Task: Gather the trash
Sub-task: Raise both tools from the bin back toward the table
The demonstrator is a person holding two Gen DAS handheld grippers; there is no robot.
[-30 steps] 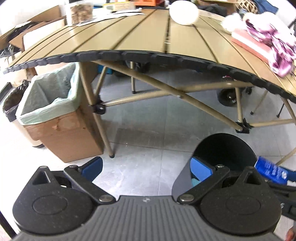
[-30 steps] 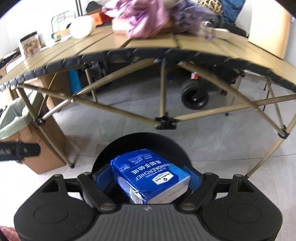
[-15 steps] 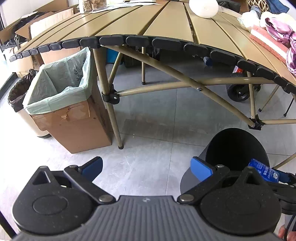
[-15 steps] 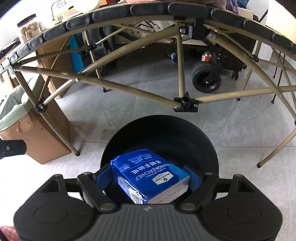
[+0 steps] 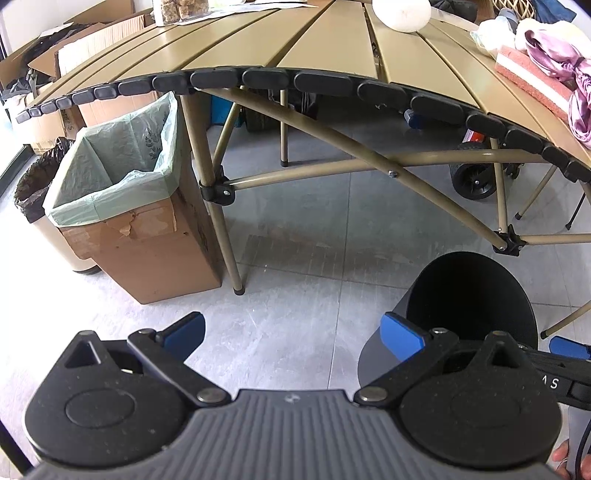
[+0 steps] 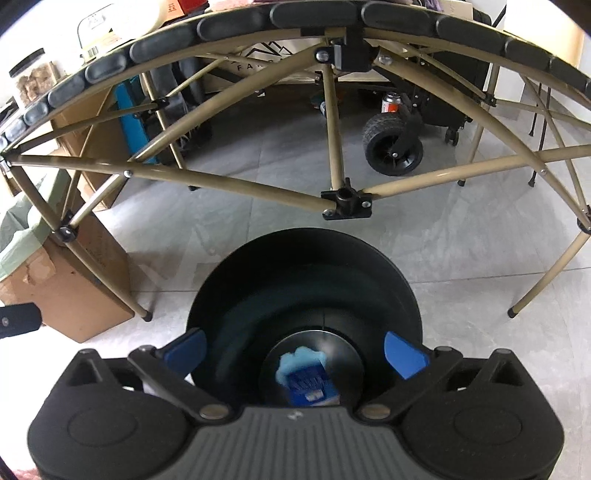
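A black round bin stands on the floor in front of the table. A blue tissue pack lies at the bottom of it, blurred. My right gripper is open and empty just above the bin's mouth. In the left wrist view the same bin is at the lower right. My left gripper is open and empty above the floor, left of the bin. One blue tip of the right gripper shows at the far right.
A tan slatted folding table with crossed legs spans the top. A cardboard box with a green liner stands at the left, a lined bin beyond it. Pink cloth and a white round object lie on the table.
My right gripper has opened and let go of the blue tissue pack, which has dropped into the black bin. Both grippers have come lower, closer to the floor.
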